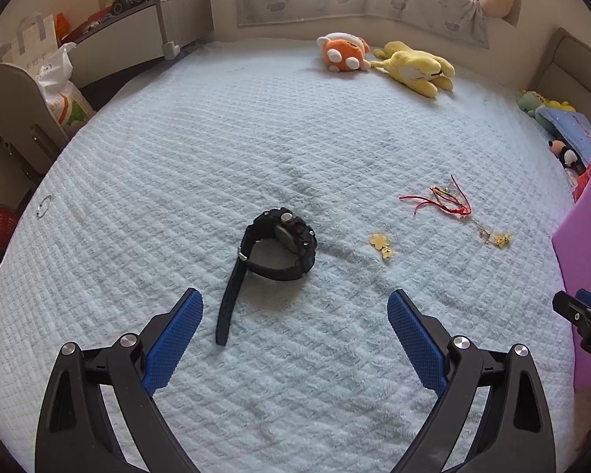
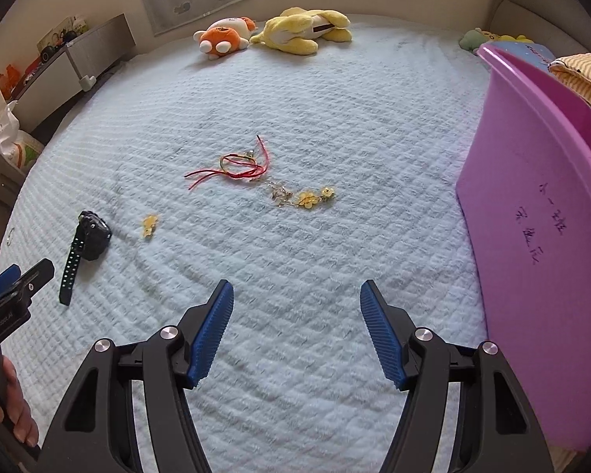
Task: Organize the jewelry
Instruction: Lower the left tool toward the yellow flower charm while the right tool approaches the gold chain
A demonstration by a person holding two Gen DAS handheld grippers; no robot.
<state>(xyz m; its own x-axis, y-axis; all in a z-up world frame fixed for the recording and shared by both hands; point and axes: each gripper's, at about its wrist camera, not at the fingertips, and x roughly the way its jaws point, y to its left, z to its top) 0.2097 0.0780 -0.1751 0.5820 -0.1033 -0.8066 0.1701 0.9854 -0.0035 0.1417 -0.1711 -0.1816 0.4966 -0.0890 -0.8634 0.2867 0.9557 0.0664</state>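
Observation:
A black wristwatch (image 1: 281, 244) lies on the pale blue bedspread, just ahead of my open, empty left gripper (image 1: 295, 303); it also shows in the right wrist view (image 2: 90, 236). A small gold flower earring (image 1: 380, 245) lies right of it, and shows too in the right wrist view (image 2: 149, 225). A red string bracelet (image 2: 236, 169) and a gold chain with yellow flowers (image 2: 307, 197) lie ahead of my open, empty right gripper (image 2: 297, 295). A thin metal ring (image 1: 43, 205) lies far left.
A purple plastic bin (image 2: 539, 236) stands at the right. An orange plush toy (image 1: 342, 53) and a yellow plush toy (image 1: 413, 67) lie at the bed's far end. A bedside shelf (image 1: 118, 35) and bags stand at the left.

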